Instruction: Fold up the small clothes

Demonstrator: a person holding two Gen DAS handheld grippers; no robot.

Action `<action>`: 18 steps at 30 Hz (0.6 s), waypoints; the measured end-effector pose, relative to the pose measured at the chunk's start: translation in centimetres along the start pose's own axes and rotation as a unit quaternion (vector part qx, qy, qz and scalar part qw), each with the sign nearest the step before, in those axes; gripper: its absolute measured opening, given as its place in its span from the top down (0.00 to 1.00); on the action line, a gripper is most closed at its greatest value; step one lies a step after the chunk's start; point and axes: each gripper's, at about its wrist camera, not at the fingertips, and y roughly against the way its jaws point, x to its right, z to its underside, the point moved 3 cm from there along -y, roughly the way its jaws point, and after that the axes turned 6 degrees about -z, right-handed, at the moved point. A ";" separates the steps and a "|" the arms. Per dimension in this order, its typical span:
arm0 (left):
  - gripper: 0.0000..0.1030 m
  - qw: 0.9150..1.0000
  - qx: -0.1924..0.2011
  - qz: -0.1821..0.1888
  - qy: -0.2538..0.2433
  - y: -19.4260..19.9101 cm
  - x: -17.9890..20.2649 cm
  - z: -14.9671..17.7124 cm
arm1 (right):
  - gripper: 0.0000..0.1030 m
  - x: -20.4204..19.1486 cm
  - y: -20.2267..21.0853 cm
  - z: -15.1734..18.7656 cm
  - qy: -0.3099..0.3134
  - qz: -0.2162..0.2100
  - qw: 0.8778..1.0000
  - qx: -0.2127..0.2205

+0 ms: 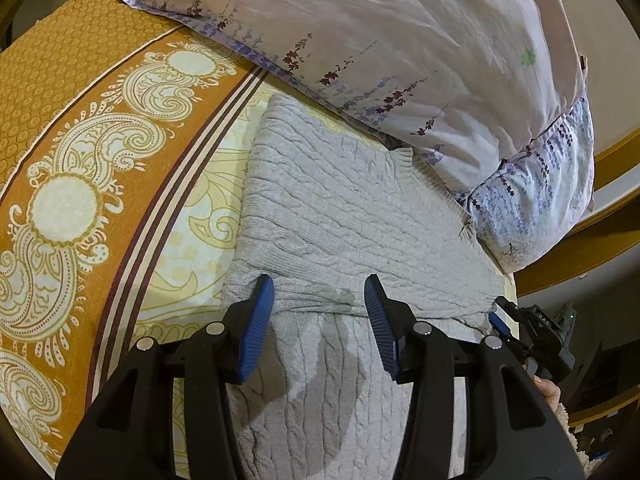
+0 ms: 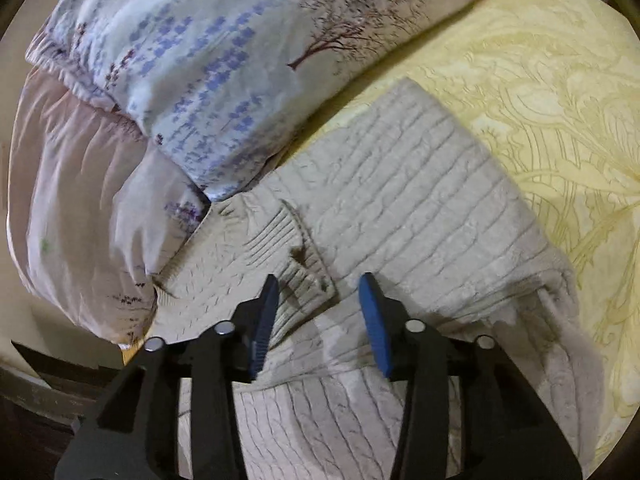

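A grey cable-knit sweater (image 1: 340,200) lies partly folded on the bed, one layer doubled over another. My left gripper (image 1: 320,304) hovers over the fold's near edge, open, its blue pads (image 1: 256,320) apart with knit beneath them and nothing pinched. In the right wrist view the sweater (image 2: 420,200) shows a ribbed cuff (image 2: 288,272) lying on top. My right gripper (image 2: 320,300) stands open just above that cuff, with nothing clamped between its pads. The right gripper's tip (image 1: 500,318) also shows at the sweater's right corner in the left wrist view.
A large pale floral pillow (image 1: 400,60) presses against the sweater's far side. The pillow (image 2: 200,80) fills the upper left of the right wrist view. The bedspread has an orange paisley border (image 1: 80,160) and a yellow patterned middle (image 2: 560,100). The bed's edge and a dark floor lie at the right.
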 end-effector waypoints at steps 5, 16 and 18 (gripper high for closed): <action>0.52 1.000 0.001 -0.002 0.000 0.0 0.1 0.0 | 0.89 -1.1 -1.0 0.6 0.025 0.001 1.000 -0.018; 0.50 1.000 0.006 -0.004 -0.011 0.1 0.7 0.3 | 0.94 -3.0 3.2 1.6 0.099 0.027 0.994 0.035; 0.50 1.000 0.004 -0.001 -0.005 0.4 0.7 0.6 | 0.94 -1.1 1.8 2.2 0.075 0.054 0.996 0.003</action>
